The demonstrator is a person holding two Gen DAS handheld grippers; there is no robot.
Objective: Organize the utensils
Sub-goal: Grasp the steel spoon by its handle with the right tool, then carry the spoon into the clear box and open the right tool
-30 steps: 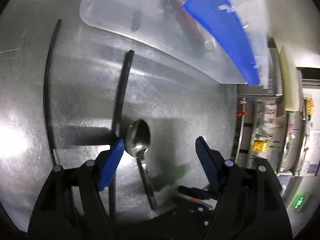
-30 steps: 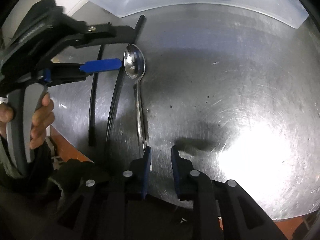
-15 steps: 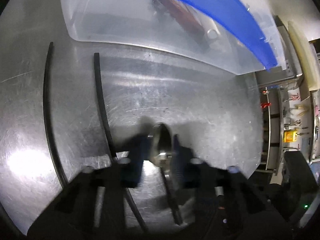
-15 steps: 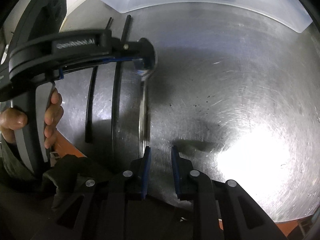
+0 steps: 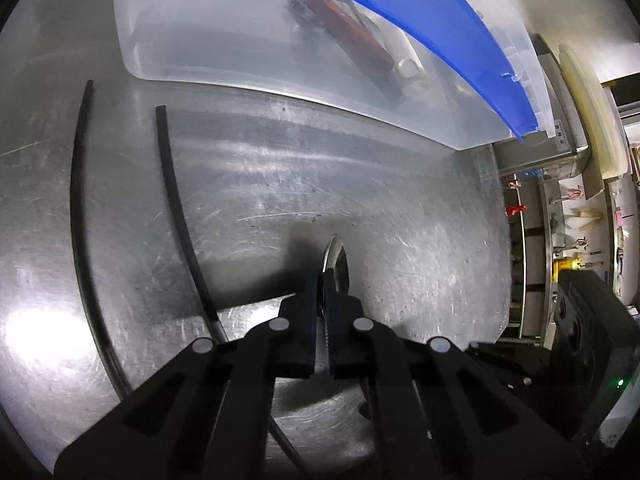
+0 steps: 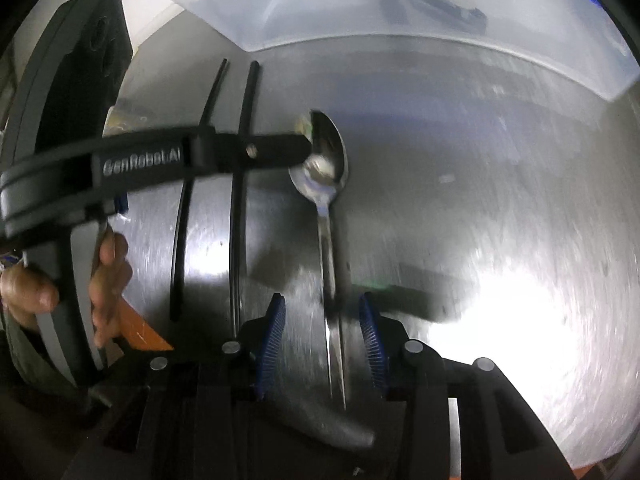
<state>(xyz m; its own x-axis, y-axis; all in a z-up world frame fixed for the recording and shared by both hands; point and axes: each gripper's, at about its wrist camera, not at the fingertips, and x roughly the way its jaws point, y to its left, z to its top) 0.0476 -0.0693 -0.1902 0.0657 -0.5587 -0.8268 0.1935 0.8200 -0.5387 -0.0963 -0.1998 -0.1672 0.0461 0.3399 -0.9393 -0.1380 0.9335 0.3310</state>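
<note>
**Spoon pinched at the bowl, nothing new stowed yet**

Closing in from wide apart, the left gripper (image 5: 321, 280) now clamps the spoon (image 6: 325, 168) by the rim of its bowl on the steel tabletop (image 5: 360, 200). Nearer, the right gripper (image 6: 322, 336) has just been opening and straddles the spoon's handle without pressing it. Left of the spoon lie two black chopsticks (image 6: 240, 200), untouched. Farther off, the clear bin (image 5: 248, 40) already holds some utensils; spoon and chopsticks remain to stow.

One legible marking: "GenRobot.AI" in pale letters on the black plastic side bar of the left gripper (image 6: 306, 148), well back from its jaws. Shelf labels beyond the left jaws unreadable.
</note>
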